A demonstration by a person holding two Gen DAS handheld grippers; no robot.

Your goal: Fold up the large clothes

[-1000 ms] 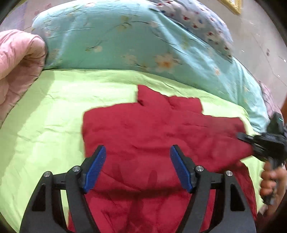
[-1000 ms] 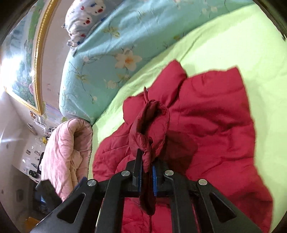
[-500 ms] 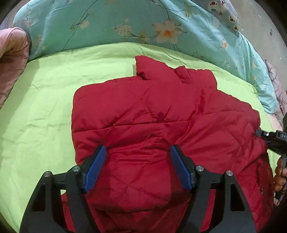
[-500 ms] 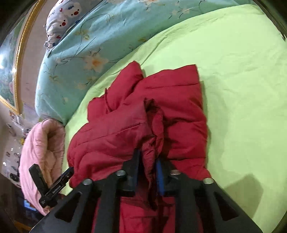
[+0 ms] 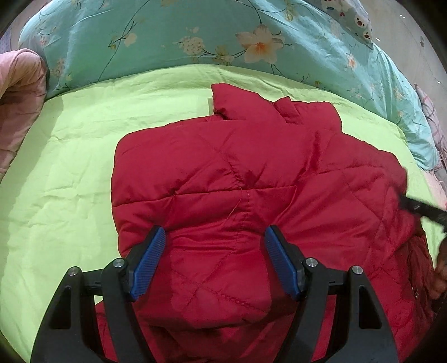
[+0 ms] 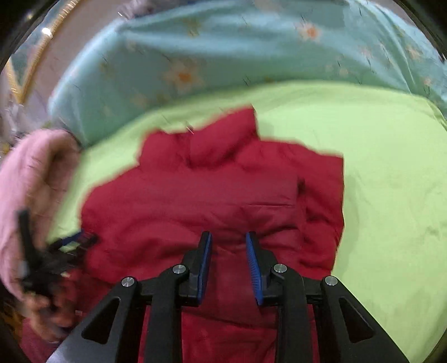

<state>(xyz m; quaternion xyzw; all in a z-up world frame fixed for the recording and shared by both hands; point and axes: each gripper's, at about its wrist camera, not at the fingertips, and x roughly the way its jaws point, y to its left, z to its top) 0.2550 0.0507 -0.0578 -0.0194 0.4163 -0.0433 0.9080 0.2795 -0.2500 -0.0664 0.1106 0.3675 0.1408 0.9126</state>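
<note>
A red quilted jacket (image 5: 237, 173) lies on the lime-green sheet (image 5: 69, 173), its collar toward the far side and one side folded over its middle. My left gripper (image 5: 214, 231) hovers open over the jacket's near part, with nothing between its blue pads. In the right wrist view the jacket (image 6: 195, 195) is blurred by motion. My right gripper (image 6: 228, 234) is just above it, its jaws opening and the pads pressing on nothing. The right gripper's tip (image 5: 421, 209) shows at the jacket's right edge. The left gripper (image 6: 69, 243) and a hand (image 6: 47, 315) sit at the left.
A teal floral duvet (image 5: 223, 36) is bunched along the far side of the bed. A pink quilt (image 5: 19, 106) is rolled up at the left. A pillow with a cartoon print (image 5: 352, 14) lies at the far right. Bare green sheet (image 6: 391, 195) stretches to the right of the jacket.
My right gripper was shut on a raised fold of the jacket; its jaws have parted and the fold now lies flat. My left gripper has sunk closer to the jacket.
</note>
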